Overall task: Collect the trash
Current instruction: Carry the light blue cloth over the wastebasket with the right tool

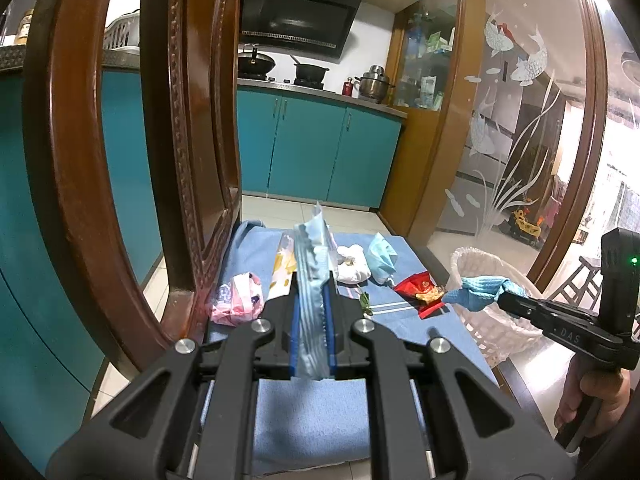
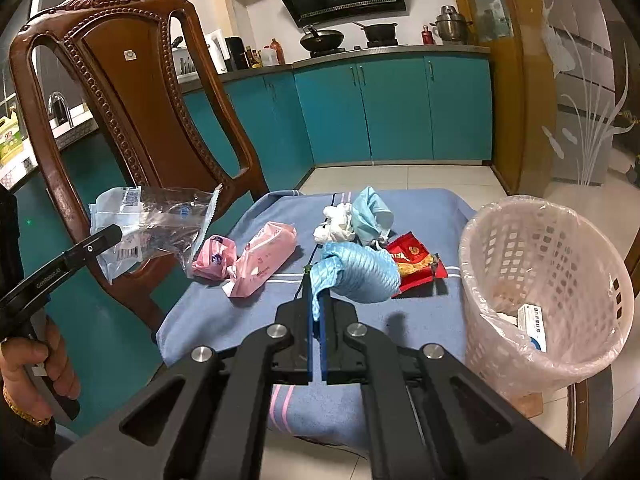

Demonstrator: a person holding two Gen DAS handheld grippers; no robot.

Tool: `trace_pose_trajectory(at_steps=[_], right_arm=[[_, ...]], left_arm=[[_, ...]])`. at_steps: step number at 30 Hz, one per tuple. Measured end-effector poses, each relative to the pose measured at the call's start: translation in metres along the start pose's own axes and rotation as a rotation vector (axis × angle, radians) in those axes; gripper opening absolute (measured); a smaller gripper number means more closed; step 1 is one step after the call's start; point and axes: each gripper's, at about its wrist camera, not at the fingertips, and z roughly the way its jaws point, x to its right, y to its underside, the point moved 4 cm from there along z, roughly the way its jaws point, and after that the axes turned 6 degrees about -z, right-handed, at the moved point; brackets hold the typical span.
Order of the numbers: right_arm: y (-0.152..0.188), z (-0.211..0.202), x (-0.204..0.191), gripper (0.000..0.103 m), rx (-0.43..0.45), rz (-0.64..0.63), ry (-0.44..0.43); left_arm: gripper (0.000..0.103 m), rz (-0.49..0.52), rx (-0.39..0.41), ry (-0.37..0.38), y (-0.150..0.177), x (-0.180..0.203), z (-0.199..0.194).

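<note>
Teal kitchen cabinets (image 2: 360,112) line the back wall, with a range hood (image 1: 298,20) and pots on the stove above them. Nearer, a low surface is covered by a blue cloth (image 2: 420,320) strewn with litter.

Left gripper (image 1: 311,288): jaws narrow, clamped on a clear plastic wrapper (image 1: 314,264) with a blue edge, held up off the cloth. Its own view shows the wrapper edge-on between the blue pads; the right wrist view shows it broadside, crumpled, with a barcode label, in front of the wooden chair (image 2: 132,100).

Right gripper (image 2: 318,300): jaws closed on a crumpled blue mask (image 2: 360,276), lifted just above the cloth. From the left wrist view the mask hangs in front of the rim of the white basket (image 1: 480,280).

Basket stands at the right edge of the cloth, lined with a thin plastic bag. Only the right wrist view looks into it: a small white box (image 2: 534,326) lies at the bottom.

Still on the cloth:
- pink wrappers (image 2: 256,258), left side, near the chair
- white tissue wad (image 2: 336,224), far middle
- second blue mask (image 2: 372,212), touching the tissue on its right
- red snack packet (image 2: 416,264), between the held mask and the basket, partly hidden by the mask in the right wrist view
- small green scrap (image 1: 365,303), seen clearly only from the left wrist.

Chair back crowds the left of both views. A frosted glass door (image 1: 520,120) with fish patterns stands to the right. A hand (image 2: 36,364) grips the left tool's handle.
</note>
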Motion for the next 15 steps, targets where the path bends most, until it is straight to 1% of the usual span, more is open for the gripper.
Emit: trace_pose_trajectory(at_steps=[15], right_arm=[[0.0015,0.0002,0.0003,0.003,-0.002,-0.001,0.002]], left_arm=[[0.011,0.000,-0.017,0.004,0.0062,0.0057,0.0051]])
